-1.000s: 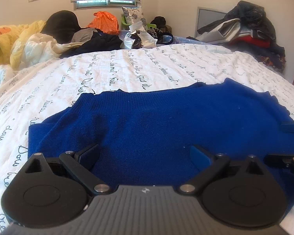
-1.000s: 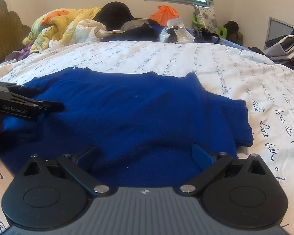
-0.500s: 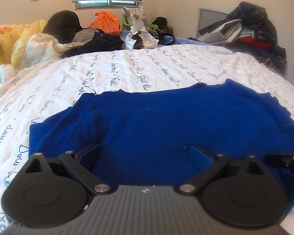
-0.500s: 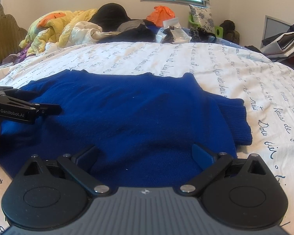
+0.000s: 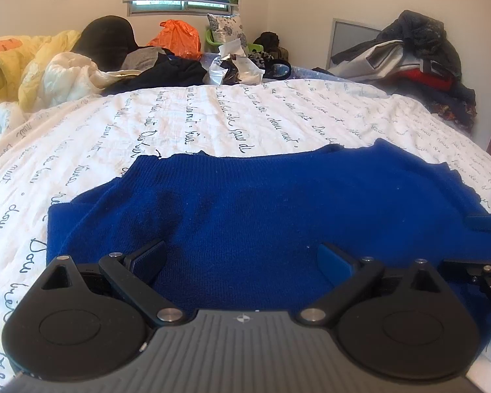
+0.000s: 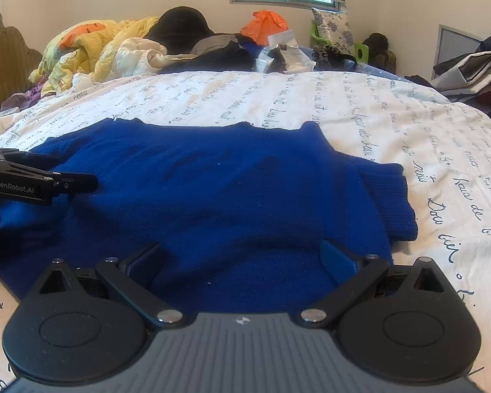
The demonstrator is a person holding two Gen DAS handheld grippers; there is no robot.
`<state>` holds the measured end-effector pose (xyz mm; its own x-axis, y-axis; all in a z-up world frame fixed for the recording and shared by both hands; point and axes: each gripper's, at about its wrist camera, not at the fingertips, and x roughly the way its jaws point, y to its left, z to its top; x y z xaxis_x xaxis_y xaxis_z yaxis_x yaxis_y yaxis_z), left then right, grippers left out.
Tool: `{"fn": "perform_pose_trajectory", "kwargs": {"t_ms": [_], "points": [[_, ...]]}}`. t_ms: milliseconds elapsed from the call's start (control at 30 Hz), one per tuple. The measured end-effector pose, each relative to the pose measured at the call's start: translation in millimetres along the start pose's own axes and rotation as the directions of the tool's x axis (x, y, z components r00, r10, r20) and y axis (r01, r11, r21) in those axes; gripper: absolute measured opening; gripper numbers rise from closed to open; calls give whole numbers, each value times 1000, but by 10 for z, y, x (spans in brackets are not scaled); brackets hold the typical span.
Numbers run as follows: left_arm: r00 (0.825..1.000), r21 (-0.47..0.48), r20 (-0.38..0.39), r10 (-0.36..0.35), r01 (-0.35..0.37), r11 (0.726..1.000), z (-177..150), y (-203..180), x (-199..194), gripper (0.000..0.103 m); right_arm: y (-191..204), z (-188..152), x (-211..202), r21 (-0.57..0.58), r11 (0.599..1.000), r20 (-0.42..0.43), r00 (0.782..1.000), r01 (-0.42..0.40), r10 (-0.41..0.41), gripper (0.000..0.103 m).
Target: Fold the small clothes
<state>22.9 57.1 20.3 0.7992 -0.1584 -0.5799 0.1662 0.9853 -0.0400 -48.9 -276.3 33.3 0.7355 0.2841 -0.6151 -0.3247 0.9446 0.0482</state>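
Right now I see both my left gripper and right gripper with jaws spread wide, empty, above the blue sweater spread on the bed; one side reads "GenRobot.AI".

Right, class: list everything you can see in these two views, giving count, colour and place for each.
sweater: one, blue, flat on the near bed
bedsheet: one, white with dark script, covering the bed
quilt: one, yellow and orange, far left
plastic bag: one, orange, far edge by the wall
cushion: one, floral grey, beside the bag
clothes heap: one, dark, far right
left gripper: black, open over the sweater
right gripper: black, open over the sweater
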Motion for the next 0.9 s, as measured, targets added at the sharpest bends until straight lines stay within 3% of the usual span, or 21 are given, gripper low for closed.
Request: {"fn": "perform_pose_trajectory", "kwargs": {"t_ms": [500,667,800,900], "points": [[1000,5,0,12,-12,1000,-10,-23,-5,98,-1,-4,-8,1,1000,0,1000,5,-5,103],[998,12,-16,67,-66,998,-39,-140,-143,99,37,-9,-45,0,999,-7,999,35,-35,103],[998,-47,-35,-51,49,998,-207,-222,-513,103,195,-46,-187,12,995,-59,994,95,-94,103],[997,-35,-47,-68,67,997,-395,-261,-636,103,227,-195,-266,29,994,-21,995,101,-100,103]]}}
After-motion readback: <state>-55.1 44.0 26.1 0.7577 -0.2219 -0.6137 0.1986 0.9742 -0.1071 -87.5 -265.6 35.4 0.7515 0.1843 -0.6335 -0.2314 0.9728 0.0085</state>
